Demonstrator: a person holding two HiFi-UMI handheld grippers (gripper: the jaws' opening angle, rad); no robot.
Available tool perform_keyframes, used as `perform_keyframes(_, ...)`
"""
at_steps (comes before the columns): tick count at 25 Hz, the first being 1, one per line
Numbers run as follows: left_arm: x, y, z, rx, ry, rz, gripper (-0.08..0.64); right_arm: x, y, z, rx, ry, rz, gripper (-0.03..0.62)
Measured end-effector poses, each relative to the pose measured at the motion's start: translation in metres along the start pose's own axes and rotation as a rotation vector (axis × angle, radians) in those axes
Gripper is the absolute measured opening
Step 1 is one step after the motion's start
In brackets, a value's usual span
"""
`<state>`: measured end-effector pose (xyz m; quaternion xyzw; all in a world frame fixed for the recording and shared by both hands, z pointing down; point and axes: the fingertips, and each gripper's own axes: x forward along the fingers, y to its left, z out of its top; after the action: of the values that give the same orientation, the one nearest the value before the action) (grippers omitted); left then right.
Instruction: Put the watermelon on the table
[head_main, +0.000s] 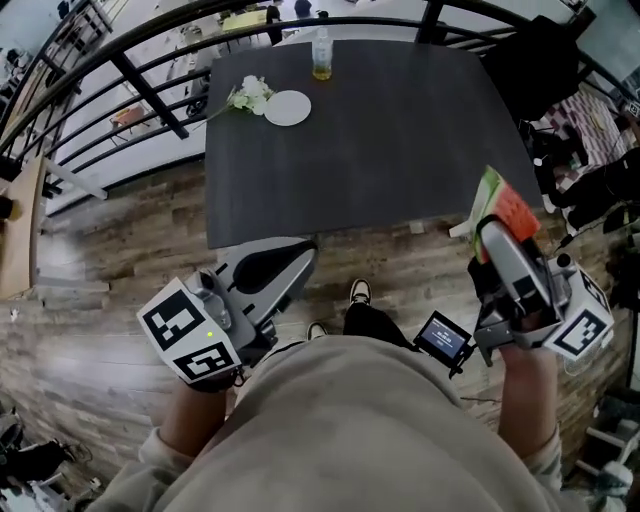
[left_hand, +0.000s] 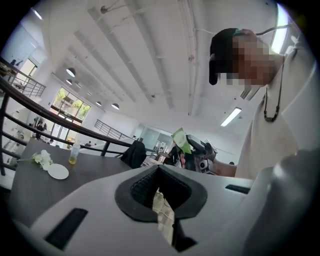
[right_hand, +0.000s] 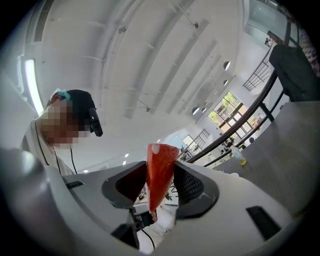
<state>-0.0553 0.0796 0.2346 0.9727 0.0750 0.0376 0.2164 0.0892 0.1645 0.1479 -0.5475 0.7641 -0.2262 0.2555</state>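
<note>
Nearest, the left gripper (head_main: 290, 258) has its jaws closed together, empty. The right gripper (head_main: 495, 235) jaws clamp a watermelon slice (head_main: 500, 205) – red flesh, green rind – in the air beside the dark table's (head_main: 400, 140) near right corner. At the far side – white plate (head_main: 287, 107), flowers (head_main: 250, 95), bottle (head_main: 321, 55).

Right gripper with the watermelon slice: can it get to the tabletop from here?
Probably yes. The right gripper holds the watermelon slice just off the near right corner of the table, nothing between; plate, flowers and bottle sit at the far side.
</note>
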Motion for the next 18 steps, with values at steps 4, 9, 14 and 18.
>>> perform_keyframes(4, 0.008, 0.014, 0.008, 0.004, -0.010, 0.059, 0.002, 0.019, -0.017, 0.013, 0.008, 0.015, 0.067, 0.186)
perform_keyframes(9, 0.047, 0.023, 0.032, 0.038, -0.008, 0.051, 0.003, 0.027, -0.047, 0.044, 0.015, 0.009, 0.098, 0.186)
perform_keyframes(14, 0.096, 0.019, 0.043, 0.097, 0.035, 0.021, 0.003, 0.015, -0.082, 0.073, 0.042, -0.009, 0.098, 0.186)
perform_keyframes(18, 0.121, 0.036, 0.045, 0.073, 0.053, 0.057, 0.003, 0.013, -0.118, 0.087, 0.062, -0.018, 0.086, 0.186)
